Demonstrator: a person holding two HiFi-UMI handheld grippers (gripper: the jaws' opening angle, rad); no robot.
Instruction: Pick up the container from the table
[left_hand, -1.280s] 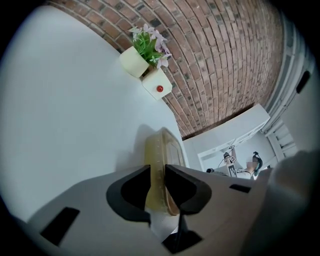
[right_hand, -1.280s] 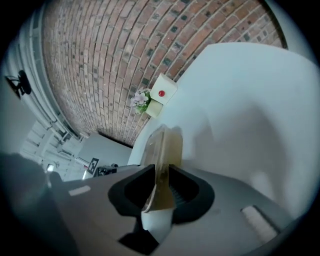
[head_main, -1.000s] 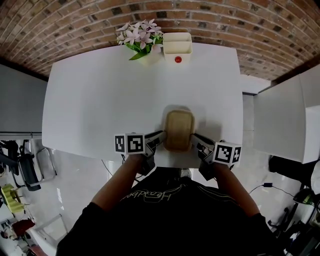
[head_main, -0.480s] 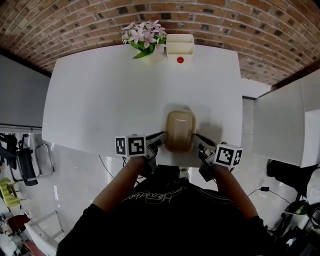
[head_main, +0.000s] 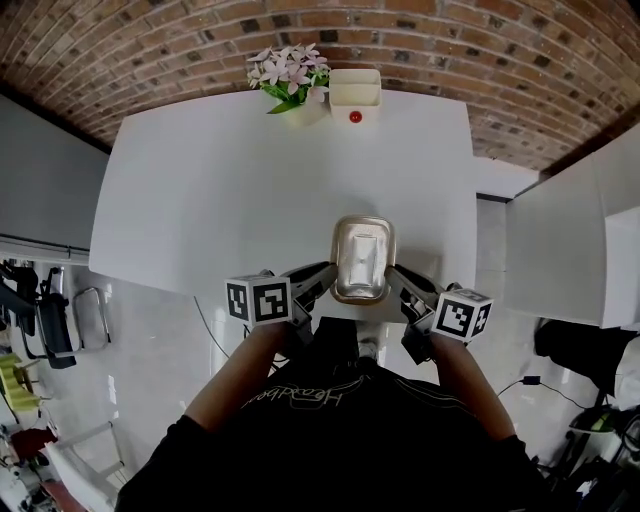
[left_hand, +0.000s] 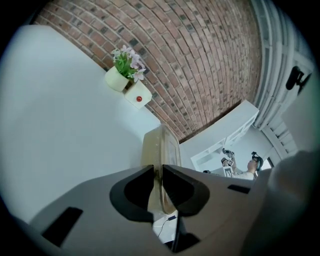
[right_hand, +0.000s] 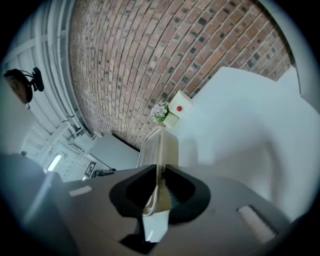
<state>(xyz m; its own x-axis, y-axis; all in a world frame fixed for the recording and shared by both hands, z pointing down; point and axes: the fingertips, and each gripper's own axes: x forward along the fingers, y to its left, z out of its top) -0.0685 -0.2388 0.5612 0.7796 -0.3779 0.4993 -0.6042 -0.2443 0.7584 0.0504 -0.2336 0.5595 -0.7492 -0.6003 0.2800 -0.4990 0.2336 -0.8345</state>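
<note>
A clear plastic container with rounded corners hangs above the near edge of the white table, held from both sides. My left gripper is shut on its left rim and my right gripper is shut on its right rim. In the left gripper view the thin rim of the container runs edge-on between the jaws of the gripper. The right gripper view shows the same: the container is pinched at its rim by the gripper. Its inside looks empty.
A small pot of pink flowers and a white box with a red knob stand at the table's far edge by the brick wall. A white cabinet stands to the right. The person's body is at the near edge.
The container has risen off the table toward the camera, now looking larger and shiny. Both grippers have stayed shut on its rim and come up with it.
</note>
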